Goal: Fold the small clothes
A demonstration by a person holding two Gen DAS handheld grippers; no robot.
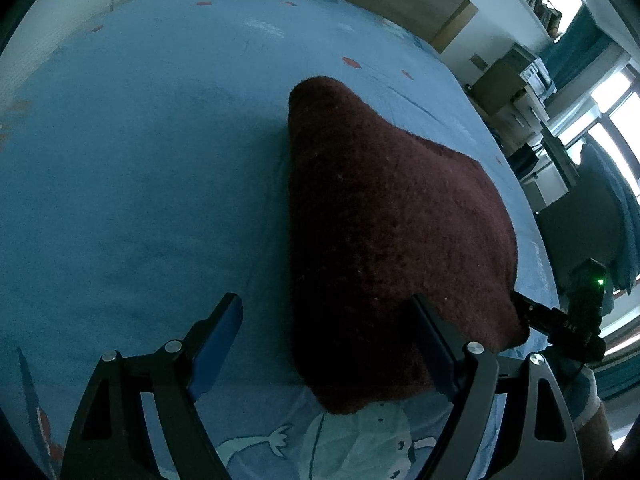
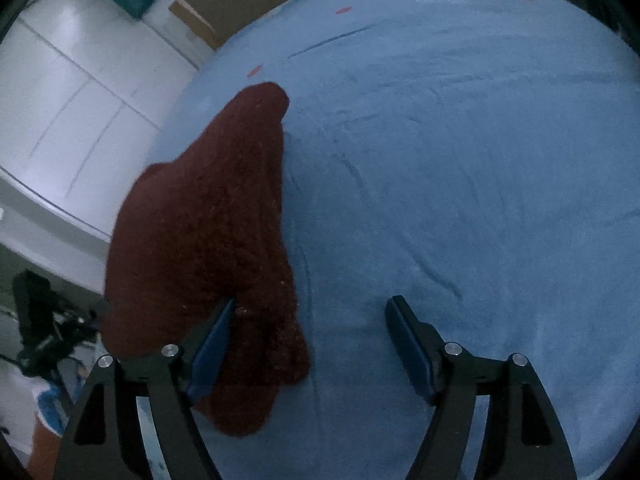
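A dark maroon knitted garment lies bunched on the blue bedsheet. My left gripper is open, its right finger against the garment's near edge, which lies between the jaws. In the right wrist view the same garment lies at the left on the sheet. My right gripper is open, and its left finger touches the garment's near part. The other gripper shows at the right edge of the left wrist view.
The bed's right edge borders a room with shelves and boxes and a window. In the right wrist view a white tiled floor lies left of the bed. A cartoon print marks the sheet near my left gripper.
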